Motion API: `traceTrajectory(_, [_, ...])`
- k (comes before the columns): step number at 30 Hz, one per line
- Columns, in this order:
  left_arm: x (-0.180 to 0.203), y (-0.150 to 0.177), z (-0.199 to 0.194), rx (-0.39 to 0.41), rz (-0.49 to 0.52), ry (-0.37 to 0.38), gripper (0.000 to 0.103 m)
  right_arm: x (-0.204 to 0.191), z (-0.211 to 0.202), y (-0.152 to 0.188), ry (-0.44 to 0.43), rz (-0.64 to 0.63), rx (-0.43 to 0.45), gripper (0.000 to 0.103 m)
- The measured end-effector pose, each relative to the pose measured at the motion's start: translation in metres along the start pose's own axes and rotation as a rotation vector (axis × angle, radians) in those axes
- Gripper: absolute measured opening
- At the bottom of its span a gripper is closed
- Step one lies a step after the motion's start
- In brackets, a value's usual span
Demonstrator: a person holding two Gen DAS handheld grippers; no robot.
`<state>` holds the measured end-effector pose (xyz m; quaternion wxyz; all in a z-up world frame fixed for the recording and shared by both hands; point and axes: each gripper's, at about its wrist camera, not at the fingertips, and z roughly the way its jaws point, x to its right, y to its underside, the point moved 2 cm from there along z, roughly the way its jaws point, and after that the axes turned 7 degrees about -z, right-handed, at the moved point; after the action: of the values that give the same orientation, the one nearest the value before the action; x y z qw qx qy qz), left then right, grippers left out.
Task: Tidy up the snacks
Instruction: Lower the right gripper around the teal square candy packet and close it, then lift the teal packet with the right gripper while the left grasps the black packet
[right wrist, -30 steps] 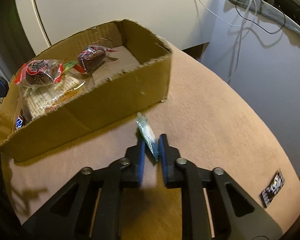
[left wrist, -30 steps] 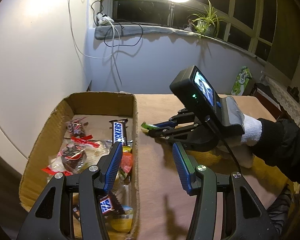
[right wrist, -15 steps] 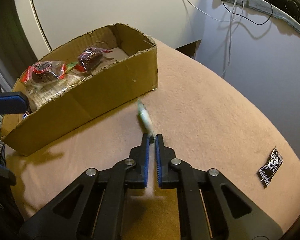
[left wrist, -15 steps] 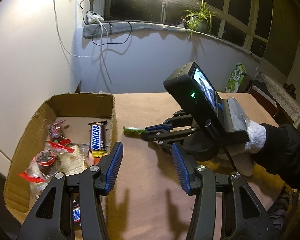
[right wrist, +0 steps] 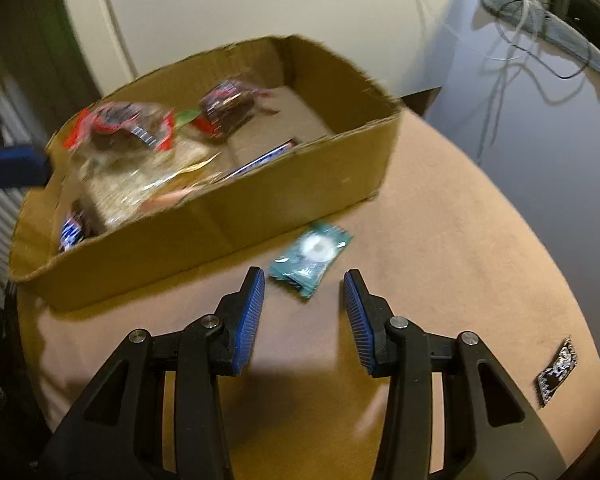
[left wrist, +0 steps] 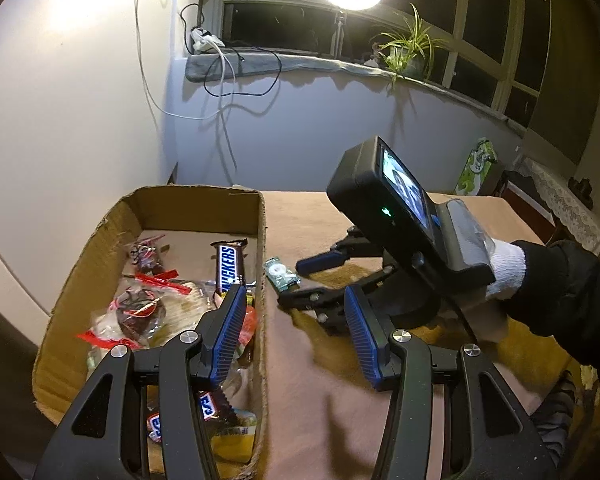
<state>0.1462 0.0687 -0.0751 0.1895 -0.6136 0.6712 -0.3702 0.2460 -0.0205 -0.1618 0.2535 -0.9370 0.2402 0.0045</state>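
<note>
The small teal foil-wrapped candy (right wrist: 311,258) lies flat on the tan cloth-covered tabletop (right wrist: 440,264), just outside the long wall of the open brown cardboard box (right wrist: 204,224). The right tongs (right wrist: 304,304) are opening, their blue pads standing either side of the candy's near end without pressing it. Seen from the left wrist, the candy (left wrist: 281,274) sits at about 12 o'clock from the left tongs (left wrist: 296,332), which hang apart and empty, one pad over the box and the other over the tabletop. In the box a brown Snickers bar (left wrist: 229,265) and red-and-clear wrapped cakes (left wrist: 134,314) are readable; the right-wrist view blurs them. A small black patterned sachet (right wrist: 558,372) lies at 4 o'clock, its print illegible.
</note>
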Motion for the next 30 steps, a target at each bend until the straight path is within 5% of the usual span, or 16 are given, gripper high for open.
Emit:
traceTrajectory(10, [-0.006, 0.003, -0.006, 0.008, -0.011, 0.01, 0.05, 0.0, 0.013, -0.01, 0.066, 0.079, -0.005, 0.048])
traceTrajectory(16, [-0.011, 0.002, -0.008, 0.012, -0.026, 0.008, 0.05, 0.01, 0.017, -0.015, 0.075, 0.1, -0.006, 0.029])
traceTrajectory(30, [-0.006, 0.001, -0.003, -0.001, -0.015, 0.01, 0.05, 0.016, 0.018, -0.015, 0.073, 0.119, -0.006, 0.025])
